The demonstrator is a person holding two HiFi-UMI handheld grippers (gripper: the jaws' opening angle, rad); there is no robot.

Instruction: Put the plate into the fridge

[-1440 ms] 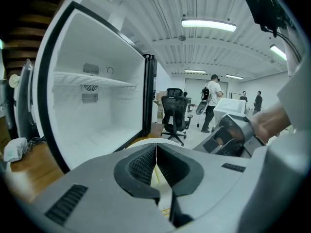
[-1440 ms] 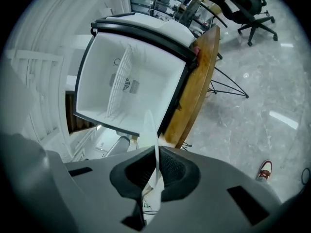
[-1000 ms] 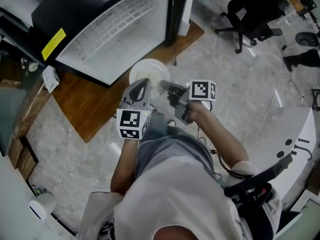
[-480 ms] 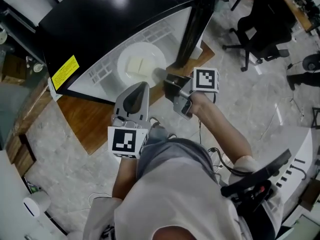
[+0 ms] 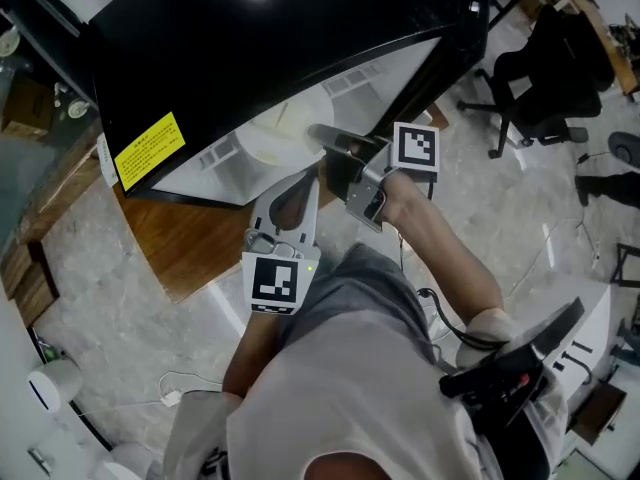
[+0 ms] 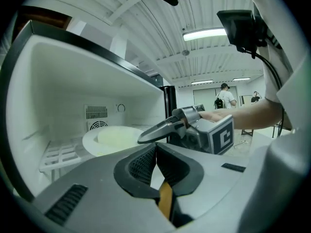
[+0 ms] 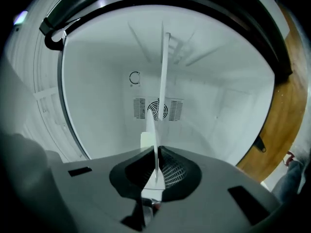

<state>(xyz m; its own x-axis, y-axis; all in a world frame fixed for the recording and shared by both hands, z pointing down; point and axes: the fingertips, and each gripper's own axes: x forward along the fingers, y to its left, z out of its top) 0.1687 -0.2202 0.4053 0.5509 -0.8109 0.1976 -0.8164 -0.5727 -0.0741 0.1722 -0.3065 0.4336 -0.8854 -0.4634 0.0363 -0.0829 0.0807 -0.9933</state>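
The white plate point(image 5: 272, 136) sits half inside the open white cavity of the black fridge point(image 5: 230, 28). My right gripper point(image 5: 325, 140) is shut on the plate's near rim and reaches into the opening. In the right gripper view the plate point(image 7: 163, 91) shows edge-on as a thin white line pinched between the jaws of the right gripper point(image 7: 156, 171). The left gripper view shows the plate point(image 6: 114, 137) hovering above the fridge floor. My left gripper point(image 5: 298, 196) is shut on nothing, just below and outside the opening; its tips point(image 6: 156, 152) meet.
The fridge stands on a wooden board point(image 5: 190, 243). A yellow label point(image 5: 148, 150) marks its front edge. Inside are a back vent point(image 7: 158, 109) and a white rack point(image 6: 60, 155) at the left. An office chair point(image 5: 540, 78) stands at the right; people point(image 6: 224, 97) are far behind.
The right gripper has carried the plate forward from in front of the fridge into its opening. The left gripper has followed, rising to just below the opening.
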